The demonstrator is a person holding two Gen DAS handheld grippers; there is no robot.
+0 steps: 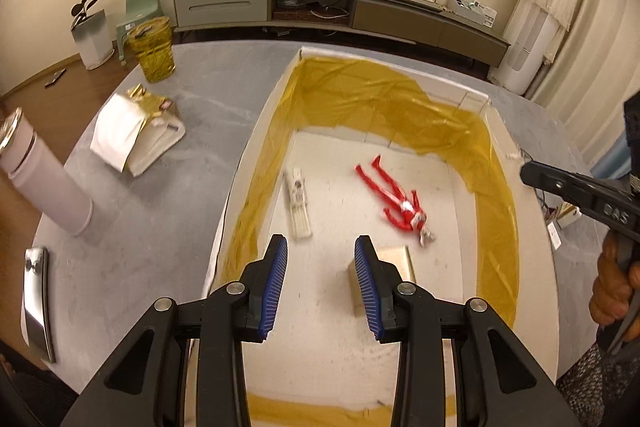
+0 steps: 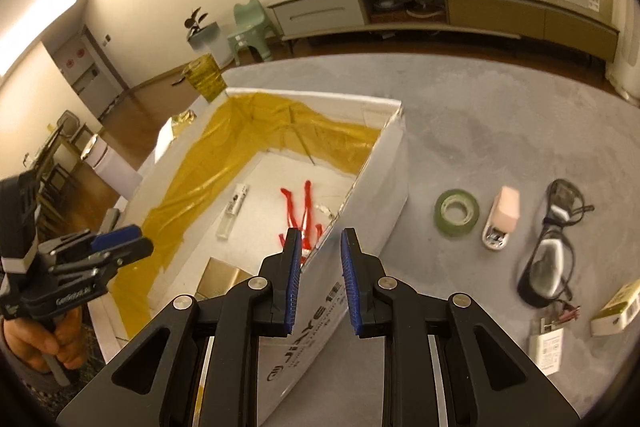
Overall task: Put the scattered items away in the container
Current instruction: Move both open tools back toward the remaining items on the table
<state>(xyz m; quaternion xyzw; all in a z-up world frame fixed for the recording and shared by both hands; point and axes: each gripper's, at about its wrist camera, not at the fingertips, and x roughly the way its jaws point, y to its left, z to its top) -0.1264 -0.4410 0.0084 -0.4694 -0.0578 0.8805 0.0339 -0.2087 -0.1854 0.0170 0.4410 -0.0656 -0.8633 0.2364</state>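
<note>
Currently both grippers are hovering empty over the big white cardboard box with yellow tape lining its inner walls (image 1: 498, 131), which is sitting on the grey stone worktop (image 1: 168, 155).

- Inside already: red plastic action figure (image 1: 394, 201), slim clear tube in white packaging (image 1: 298, 203), small tan box (image 1: 394, 257).
- Waiting outside on the right: green roll of tape (image 2: 457, 212), pink-and-white stapler (image 2: 502, 221), black-framed safety glasses (image 2: 554, 247), yellow-green carton (image 2: 616, 309), small white tag card (image 2: 546, 343).
- Waiting on the left: torn gold-and-white paper package (image 1: 134, 131), white cylindrical bottle (image 1: 48, 179), silver flat object (image 1: 38, 301) at the worktop edge, possibly a phone; the fisheye blurs it.

Risks: the right gripper (image 2: 320, 287) is straddling the box's near wall, so a careless swing is liable to catch the rim and shove or tip the box. The glasses are looking awkward; a pinch on a lens or a thin arm could make them twist out. The silver object is lying near the edge, so a nudge may send it off.

Jaws: the left gripper (image 1: 320, 289) is holding its jaws spread wide, touching nothing. The right jaws are standing moderately apart, gripping nothing.
</note>
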